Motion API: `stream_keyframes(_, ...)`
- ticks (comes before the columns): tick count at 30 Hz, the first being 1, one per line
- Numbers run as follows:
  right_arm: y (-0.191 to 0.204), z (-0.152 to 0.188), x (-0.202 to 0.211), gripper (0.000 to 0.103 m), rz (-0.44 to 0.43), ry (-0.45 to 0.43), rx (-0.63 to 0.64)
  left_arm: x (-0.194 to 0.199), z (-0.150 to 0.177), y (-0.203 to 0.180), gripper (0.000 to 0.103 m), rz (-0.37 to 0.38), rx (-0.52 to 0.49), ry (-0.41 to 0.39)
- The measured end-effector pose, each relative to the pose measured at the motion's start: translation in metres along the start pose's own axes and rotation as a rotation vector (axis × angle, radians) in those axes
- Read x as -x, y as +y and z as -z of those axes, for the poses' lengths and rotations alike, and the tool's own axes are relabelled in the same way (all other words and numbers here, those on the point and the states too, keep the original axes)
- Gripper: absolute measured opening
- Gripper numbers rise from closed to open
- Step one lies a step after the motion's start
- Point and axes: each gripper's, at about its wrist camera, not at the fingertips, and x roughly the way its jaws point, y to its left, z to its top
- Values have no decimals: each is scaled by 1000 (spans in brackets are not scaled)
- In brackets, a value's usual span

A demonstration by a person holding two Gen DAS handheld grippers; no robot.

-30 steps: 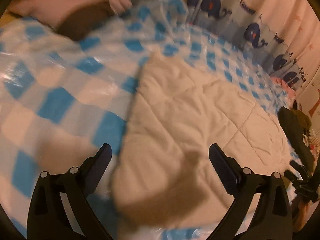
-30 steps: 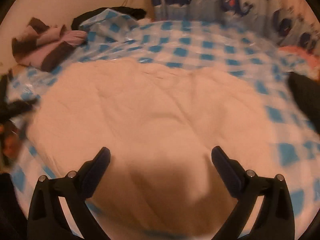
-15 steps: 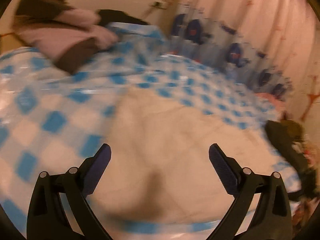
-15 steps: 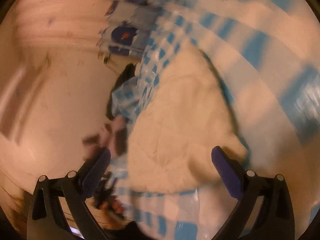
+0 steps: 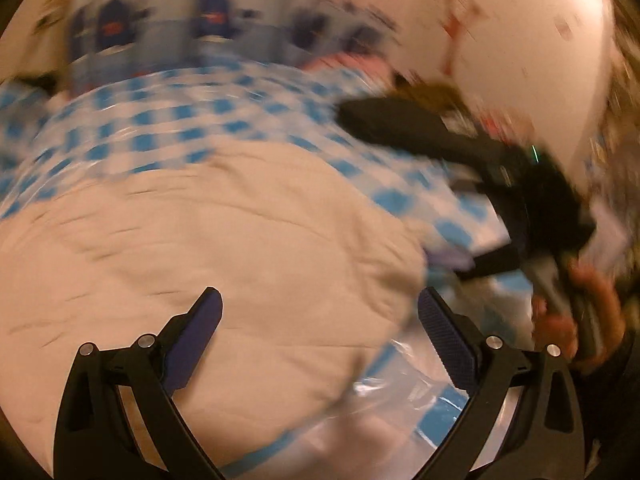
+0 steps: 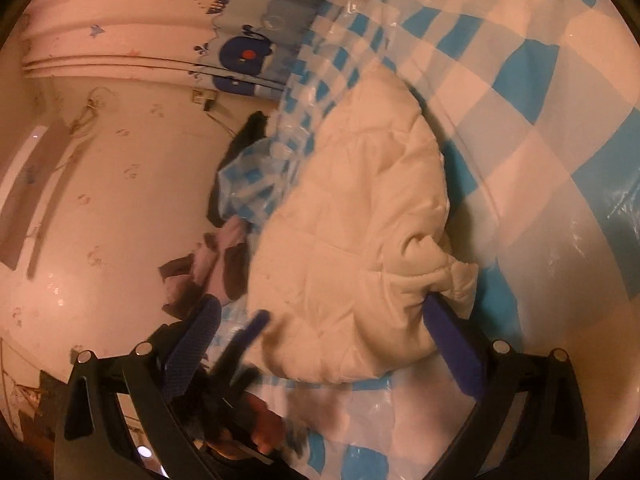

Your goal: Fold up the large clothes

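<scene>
A cream quilted jacket [image 6: 352, 220] lies bunched on a bed under a blue-and-white checked plastic sheet [image 6: 520, 92]. My right gripper [image 6: 320, 316] is open, tilted, at the jacket's near corner. Its right pad [image 6: 448, 336] touches a gathered cuff-like fold; the left pad is off the cloth. In the blurred left wrist view the jacket [image 5: 200, 248] fills the middle. My left gripper [image 5: 320, 312] hangs open just above its near edge, holding nothing. At the right of that view a hand [image 5: 580, 312] holds the right tool's black body [image 5: 532, 192].
A whale-print curtain [image 6: 248, 52] and a pale wall [image 6: 100, 160] border the bed. A pink and brown clothes pile [image 6: 208, 268] and a dark garment [image 6: 248, 136] lie at the sheet's far edge. A hand [image 6: 264, 428] holding the left tool shows low in the right wrist view.
Both views have swung sharply. The right gripper rolled sideways and came down to the jacket's corner, its right pad now against a fold. The left gripper turned right; both stay open.
</scene>
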Motion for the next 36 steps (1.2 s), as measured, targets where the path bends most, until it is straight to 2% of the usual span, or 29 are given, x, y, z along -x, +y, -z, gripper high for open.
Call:
stream_keyframes(6,-2,-3,0,98,-63,-2,-10,-43,3,-74,94,-125,-278,67)
stream_keyframes(9,4,-1,1,98,-105,-1,8,-57,8,-94,95,-201,-380,85)
stream_keyframes(11,7,-1,-2,98,-145,8,12,-72,10,-99,95,-253,-406,105)
stream_keyframes(12,7,-2,-3,98,-148,11,9,-78,9,-96,95,-278,-395,111)
stream_keyframes(14,3,-2,-1,98,-172,10,-16,-87,1,-79,93,-335,-295,115)
stream_keyframes(15,1,-2,1,98,-182,7,-25,-86,-6,-64,88,-328,-199,111)
stream_keyframes(16,0,-2,5,98,-201,-4,-32,-85,-11,-55,86,-307,-139,107)
stream_keyframes(18,4,-3,19,98,-223,-63,-16,-77,-19,-39,75,-289,-41,78)
stream_keyframes(19,6,-4,23,98,-200,-86,-4,-73,-21,-35,73,-284,-18,63)
stream_keyframes(20,7,-4,29,98,-118,-117,17,-66,-25,-32,71,-288,3,37)
stream_keyframes(22,6,-5,25,98,18,-113,26,-58,-26,-26,70,-282,32,7)
stream_keyframes(23,1,-7,16,98,45,-73,-2,-54,-27,-23,70,-275,47,-7)
stream_keyframes(26,-2,-10,-6,98,19,2,-35,-45,-25,-17,70,-250,67,-34)
stream_keyframes(29,2,-24,-25,98,-58,54,-69,-43,-22,-15,70,-236,54,-40)
stream_keyframes(33,-4,-45,-55,98,77,115,-131,-36,-19,-10,70,-219,61,-50)
stream_keyframes(34,-10,-46,-63,98,94,127,-159,-33,-18,-7,70,-222,62,-53)
stream_keyframes(36,-20,-47,-78,98,66,155,-200,-29,-17,0,70,-211,73,-55)
